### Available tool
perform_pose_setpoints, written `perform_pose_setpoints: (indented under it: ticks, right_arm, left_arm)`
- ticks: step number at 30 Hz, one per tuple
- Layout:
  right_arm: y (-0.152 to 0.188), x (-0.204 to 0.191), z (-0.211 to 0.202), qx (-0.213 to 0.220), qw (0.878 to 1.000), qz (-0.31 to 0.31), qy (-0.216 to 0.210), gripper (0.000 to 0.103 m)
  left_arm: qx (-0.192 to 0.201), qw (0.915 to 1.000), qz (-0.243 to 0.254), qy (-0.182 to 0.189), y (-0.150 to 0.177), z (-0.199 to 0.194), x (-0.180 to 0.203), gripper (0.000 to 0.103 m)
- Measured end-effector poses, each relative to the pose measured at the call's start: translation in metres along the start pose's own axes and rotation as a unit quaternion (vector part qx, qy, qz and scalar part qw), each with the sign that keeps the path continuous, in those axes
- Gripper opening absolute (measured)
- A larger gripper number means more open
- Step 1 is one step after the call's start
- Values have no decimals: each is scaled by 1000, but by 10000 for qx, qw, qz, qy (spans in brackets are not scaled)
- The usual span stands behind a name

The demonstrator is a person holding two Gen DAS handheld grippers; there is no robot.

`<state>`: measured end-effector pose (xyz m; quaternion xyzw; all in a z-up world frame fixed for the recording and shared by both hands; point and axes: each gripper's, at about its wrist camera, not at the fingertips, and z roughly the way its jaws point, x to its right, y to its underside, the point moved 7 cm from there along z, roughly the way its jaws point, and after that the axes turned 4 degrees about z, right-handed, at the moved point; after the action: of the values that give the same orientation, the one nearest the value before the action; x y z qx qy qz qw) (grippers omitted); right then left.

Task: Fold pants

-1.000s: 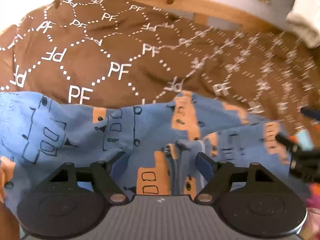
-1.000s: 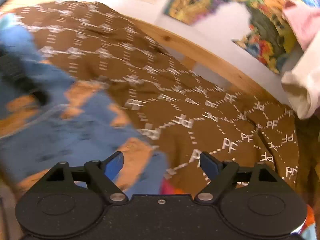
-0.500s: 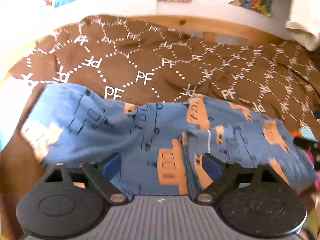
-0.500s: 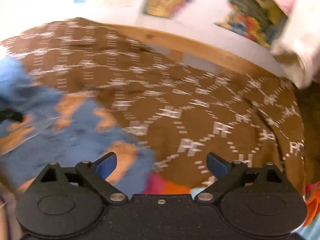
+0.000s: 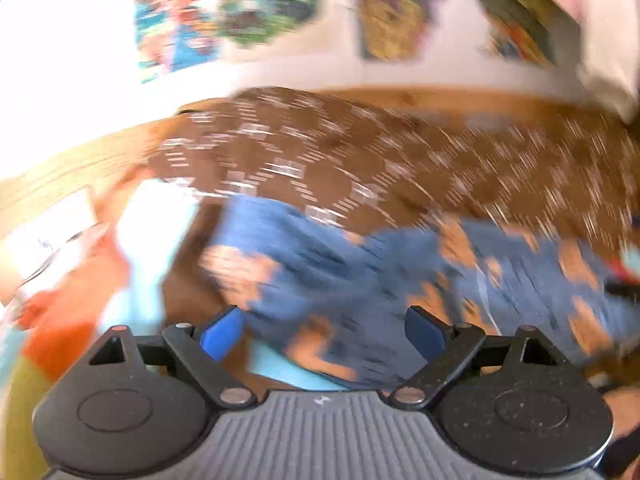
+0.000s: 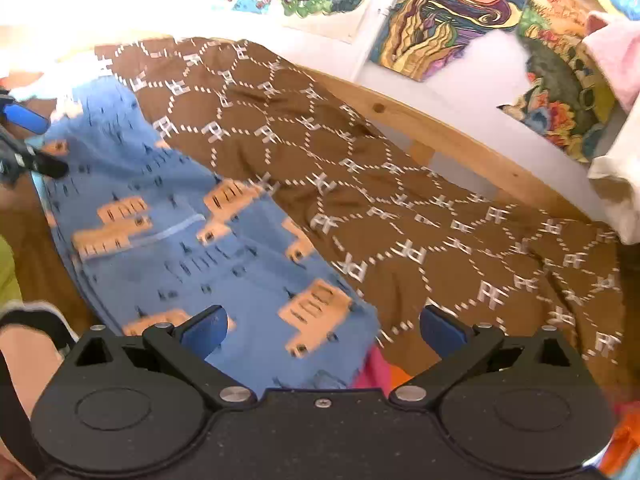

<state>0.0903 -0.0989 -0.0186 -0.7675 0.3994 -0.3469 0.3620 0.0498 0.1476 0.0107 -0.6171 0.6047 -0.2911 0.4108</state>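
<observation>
The blue pants (image 6: pixel 176 232) with orange truck prints lie folded in a long strip on the brown patterned bedspread (image 6: pixel 400 208). They also show, blurred, in the left wrist view (image 5: pixel 400 280). My left gripper (image 5: pixel 324 336) is open and empty, above the near edge of the pants. It appears at the left edge of the right wrist view (image 6: pixel 24 140). My right gripper (image 6: pixel 322 330) is open and empty, over the pants' near right end.
A wooden bed frame (image 6: pixel 460 148) runs behind the bedspread, with colourful posters (image 6: pixel 452 20) on the wall. White and pink cloth (image 6: pixel 616 128) hangs at the right. Pink and orange clothes (image 6: pixel 380 372) lie below the pants' end. Orange and white items (image 5: pixel 80 288) lie at the left.
Both grippers have pulled back and risen from the pants, and both views tilted up toward the wall. The left view is now motion-blurred. The pants stay flat on the bedspread.
</observation>
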Motion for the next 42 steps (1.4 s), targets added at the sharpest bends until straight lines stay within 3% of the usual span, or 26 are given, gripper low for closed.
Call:
perform_pose_setpoints:
  ticks: [4,8,12,16,19,22,24,29,34,37,39,42]
  right_arm:
    - [-33,-6,35,54,9990,-287,-329,102]
    - [-75,-8,90,177,9990,-298,-295,102]
    - [-98,-18,156,-126,9978,-359,-539,102]
    - [-94,-13,204,-537,9953,-800,23,100]
    - [-101,5,194,-517,9985,-105,119,100]
    - [-103,7,154,-291,9994,196,-17,102]
    - [-98,-3,121,-199,9988,323,-293,102]
    - [-62,-47,60,-285,9972,416,-548,102]
    - [-25,-87,55,-640,9959,439,-463,102]
    - [-17,-94,59,-753,9949,550,-374,102]
    - [-16,-93,61,-783,9942,632,-382,102]
    - [-14,-90,64,-841,9932,712,-381,102]
  left_arm:
    - [-251,9983,-534,-5,-11,22,-44,92]
    - [-144,9979,-603,186,-24,35,-52,91]
    - [-104,9951,-869,456,-21,43,-56,84]
    - [-80,9938,-920,618,-20,42,-57,84]
    - [-94,9907,-1134,753,-18,42,-61,84]
    - [-106,9828,-1537,1014,-18,47,-69,89]
    - [-77,9770,-1729,1245,-19,49,-70,95]
    - [32,9742,-1869,1263,-18,51,-70,93]
    - [162,9677,-2184,1249,-16,49,-79,83]
    - [186,9660,-2301,1162,-14,50,-83,72]
    - [116,9643,-2402,1111,-13,52,-85,55]
    - [-56,9636,-2485,985,-12,53,-88,38]
